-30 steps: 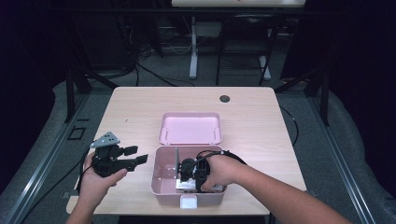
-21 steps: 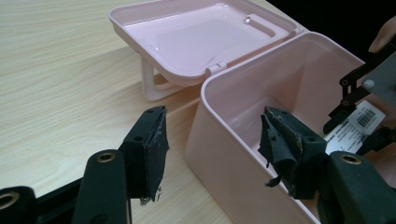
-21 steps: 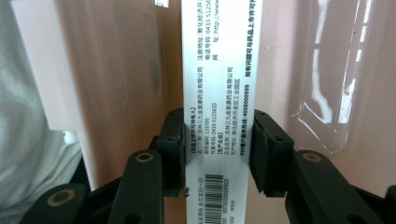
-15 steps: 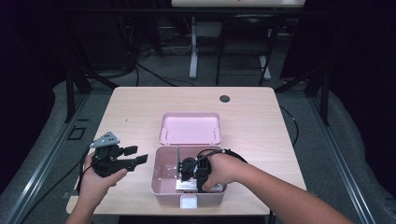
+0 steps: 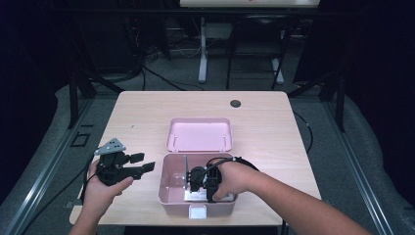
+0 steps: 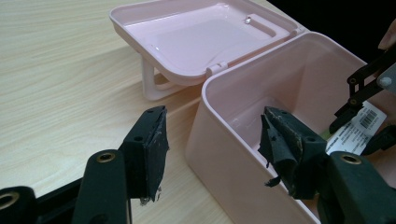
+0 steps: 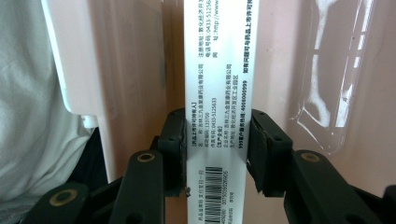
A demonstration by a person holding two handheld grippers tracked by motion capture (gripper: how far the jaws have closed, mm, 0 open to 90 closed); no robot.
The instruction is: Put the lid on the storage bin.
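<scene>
A white carton (image 7: 218, 93) is clamped between the fingers of the right gripper (image 7: 215, 154) and is held inside the open pink box (image 5: 169, 188), near its front wall. The box is set at the front of the surface (image 5: 147, 112), its lid (image 5: 199, 134) laid back behind it. The left gripper (image 6: 212, 144) is held just left of the box, fingers spread wide and empty.

Pale pink storage box (image 5: 172, 188) with matching pink lid (image 5: 199, 134), white carton (image 7: 218, 70) with black print and barcode, light woodgrain table (image 5: 147, 112), black gripper pads (image 6: 154, 144)
</scene>
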